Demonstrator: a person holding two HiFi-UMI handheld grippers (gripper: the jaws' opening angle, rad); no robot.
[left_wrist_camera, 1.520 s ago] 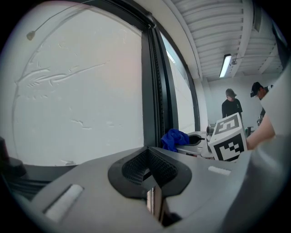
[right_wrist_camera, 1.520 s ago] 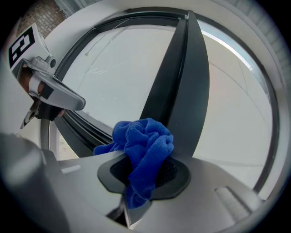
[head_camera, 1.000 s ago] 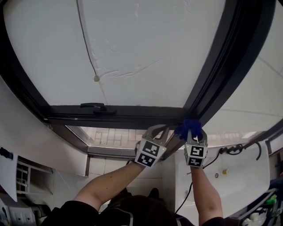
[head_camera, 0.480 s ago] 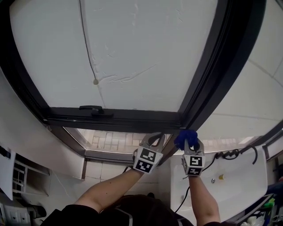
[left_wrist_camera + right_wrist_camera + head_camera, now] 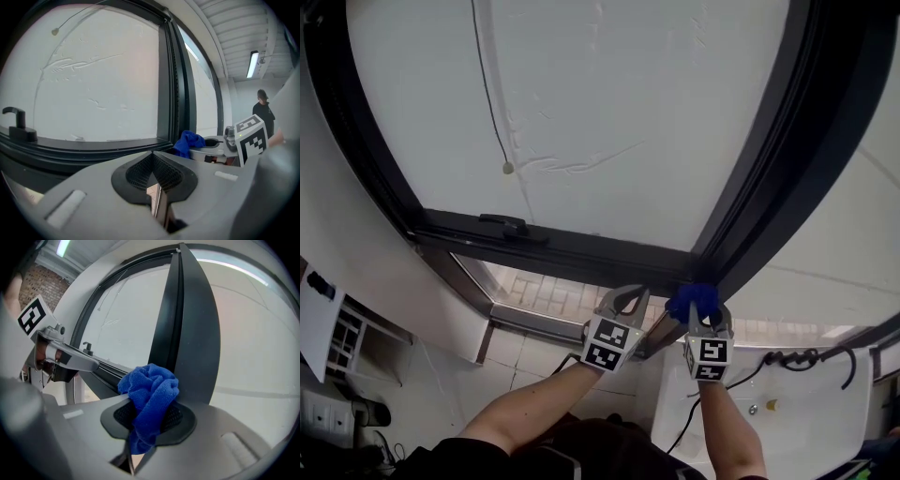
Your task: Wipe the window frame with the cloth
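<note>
A dark window frame [image 5: 562, 251] borders a frosted pane, with an upright post [image 5: 769, 178] at its right. My right gripper [image 5: 699, 309] is shut on a bunched blue cloth [image 5: 694, 300], held at the corner where the post meets the bottom rail. In the right gripper view the cloth [image 5: 151, 394] bulges out of the jaws against the dark post [image 5: 190, 338]. My left gripper [image 5: 623, 302] is just left of it, below the bottom rail, shut with nothing in it. In the left gripper view the cloth [image 5: 188, 142] shows beside the frame corner [image 5: 171, 93].
A black window handle [image 5: 514, 226] sits on the bottom rail at left. A thin cord with a small knob [image 5: 507, 169] hangs over the pane. Below are white walls, a cable [image 5: 787, 358] and tiled ground outside. A person [image 5: 263, 110] stands far off.
Both grippers have slid slightly down and left along the frame corner, staying side by side; the cloth remains clamped. The view has tilted, showing more of the pane.
</note>
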